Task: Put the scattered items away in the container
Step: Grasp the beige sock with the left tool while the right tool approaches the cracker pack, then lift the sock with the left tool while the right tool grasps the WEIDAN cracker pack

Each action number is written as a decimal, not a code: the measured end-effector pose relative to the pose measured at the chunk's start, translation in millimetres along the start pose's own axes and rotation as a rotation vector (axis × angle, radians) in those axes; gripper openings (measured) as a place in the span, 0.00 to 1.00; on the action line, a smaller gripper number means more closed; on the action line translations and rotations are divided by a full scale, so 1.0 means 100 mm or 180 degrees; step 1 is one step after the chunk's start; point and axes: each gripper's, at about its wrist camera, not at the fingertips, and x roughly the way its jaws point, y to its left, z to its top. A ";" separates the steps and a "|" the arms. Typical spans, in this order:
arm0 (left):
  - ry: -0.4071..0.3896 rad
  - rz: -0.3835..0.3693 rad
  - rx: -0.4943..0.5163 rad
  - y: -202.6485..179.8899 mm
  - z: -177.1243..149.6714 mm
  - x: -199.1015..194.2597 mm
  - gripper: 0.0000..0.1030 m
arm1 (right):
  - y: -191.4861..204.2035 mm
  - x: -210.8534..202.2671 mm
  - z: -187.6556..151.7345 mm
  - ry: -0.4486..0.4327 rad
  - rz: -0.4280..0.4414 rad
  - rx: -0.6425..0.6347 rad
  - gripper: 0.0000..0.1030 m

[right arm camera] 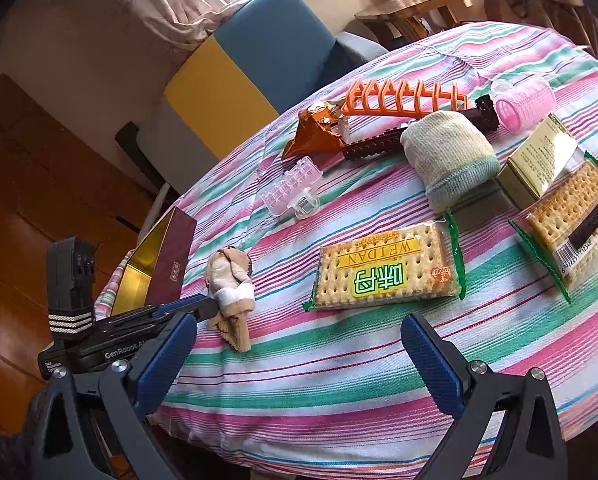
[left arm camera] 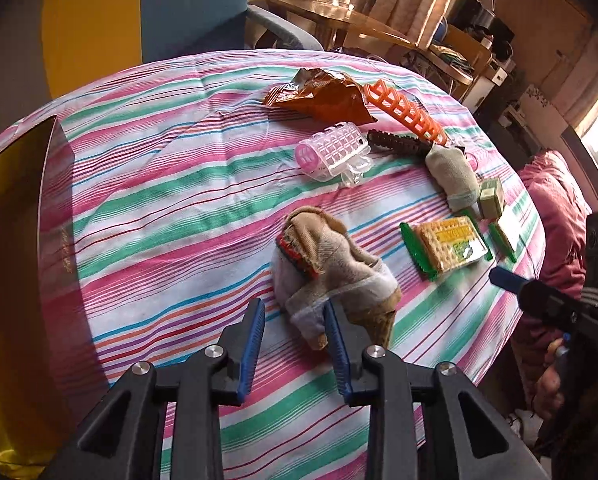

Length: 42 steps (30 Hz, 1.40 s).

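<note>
Here, a striped tablecloth (left arm camera: 171, 200) covers the round table beside curtains (right arm camera: 171, 12).

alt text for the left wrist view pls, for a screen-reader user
The left gripper is open low over a striped tablecloth, its fingers straddling the edge of a bundled beige sock. Beyond lie a pink hair roller, an orange clip, a brown snack wrapper and a cracker pack; a gold-lined box stands at left.
</note>
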 end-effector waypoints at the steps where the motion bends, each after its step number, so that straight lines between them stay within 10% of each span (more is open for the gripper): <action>1: 0.0008 0.0009 0.0007 0.04 -0.03 -0.03 0.30 | 0.02 0.00 0.00 0.0000 -0.0045 -0.0027 1.00; 9: -0.0240 -0.0605 -0.0473 0.23 -0.12 -0.26 0.46 | 0.14 0.03 -0.05 0.0070 -0.0197 -0.0179 1.00; 20: -0.0195 -0.0604 -0.0734 -0.04 0.05 0.08 0.57 | 0.15 -0.04 0.00 -0.0020 -0.0223 -0.0179 1.00; 31: -0.0076 -0.0299 -0.0490 -0.25 0.15 0.39 0.44 | 0.15 -0.05 0.06 -0.0029 -0.0434 -0.0621 1.00; 42: 0.0047 -0.0318 -0.0054 -0.11 0.11 0.21 0.35 | 0.22 0.33 0.37 0.0751 -0.0797 -0.1975 0.76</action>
